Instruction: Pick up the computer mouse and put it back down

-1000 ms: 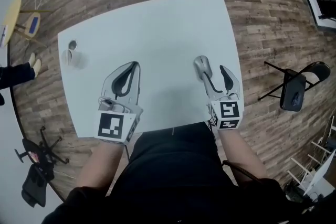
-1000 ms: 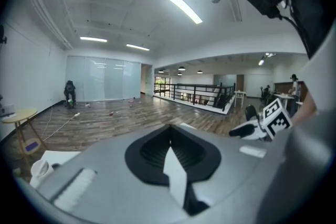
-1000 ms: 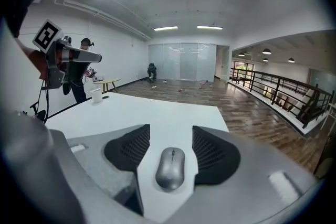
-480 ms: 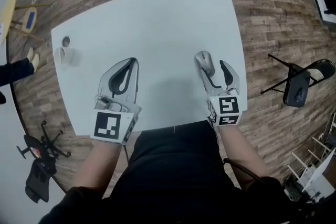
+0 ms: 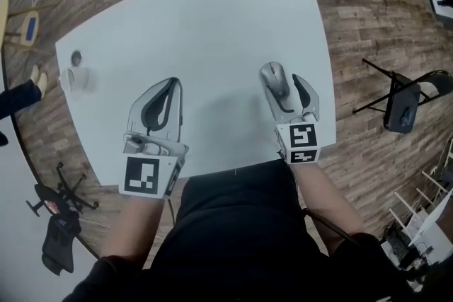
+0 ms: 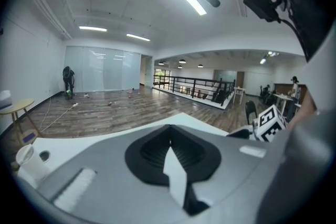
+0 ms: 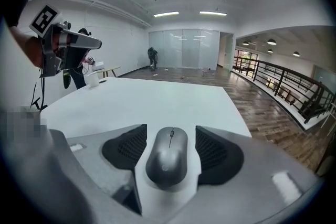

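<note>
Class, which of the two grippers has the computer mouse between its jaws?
The right gripper: the grey mouse lies between its jaws, which have just been opening; the left gripper has jaws shut on nothing.

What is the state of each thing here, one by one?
Computer mouse: resting on the table, not gripped.
Right tool: open, jaws just been opening, mouse between them.
Left tool: shut, empty.
White cup: upright.
Folding chair: unfolded.

The grey hand-held left gripper (image 5: 172, 83) has its jaws closed together, nothing between them. The matching right gripper (image 5: 284, 85) has just been opening its jaws; they stand apart around the grey oval computer mouse (image 5: 274, 78), clear of both its sides.
</note>
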### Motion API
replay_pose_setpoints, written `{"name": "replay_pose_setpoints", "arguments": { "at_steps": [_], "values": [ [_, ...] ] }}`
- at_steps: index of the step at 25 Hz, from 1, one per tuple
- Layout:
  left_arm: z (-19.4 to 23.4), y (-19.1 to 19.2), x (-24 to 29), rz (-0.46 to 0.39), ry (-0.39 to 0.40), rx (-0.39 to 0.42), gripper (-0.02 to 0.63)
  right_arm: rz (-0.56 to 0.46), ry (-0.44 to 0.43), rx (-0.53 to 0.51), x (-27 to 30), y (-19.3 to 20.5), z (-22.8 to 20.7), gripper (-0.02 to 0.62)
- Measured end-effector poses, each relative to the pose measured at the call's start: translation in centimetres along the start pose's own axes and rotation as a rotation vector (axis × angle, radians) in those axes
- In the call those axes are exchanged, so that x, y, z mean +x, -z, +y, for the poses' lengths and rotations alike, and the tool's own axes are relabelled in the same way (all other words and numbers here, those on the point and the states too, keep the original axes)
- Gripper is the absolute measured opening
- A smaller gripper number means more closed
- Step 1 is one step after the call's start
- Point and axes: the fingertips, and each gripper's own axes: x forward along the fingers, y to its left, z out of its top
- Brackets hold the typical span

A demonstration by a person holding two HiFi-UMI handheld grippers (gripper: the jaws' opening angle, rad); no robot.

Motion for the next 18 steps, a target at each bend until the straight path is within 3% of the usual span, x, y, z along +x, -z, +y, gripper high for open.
{"name": "replay_pose_setpoints", "arguments": {
  "at_steps": [5,18],
  "values": [
    [-0.8,-0.4,0.4,-0.024,0.014,-0.079,0.000,0.025,-0.001,0.001,0.6,0.9,0.1,0.298],
    [-0.2,1.5,0.7,0.041,0.013,-0.055,0.000,0.093,0.003,0.013,2.3,2.6,0.2,0.316]
  ]
}}
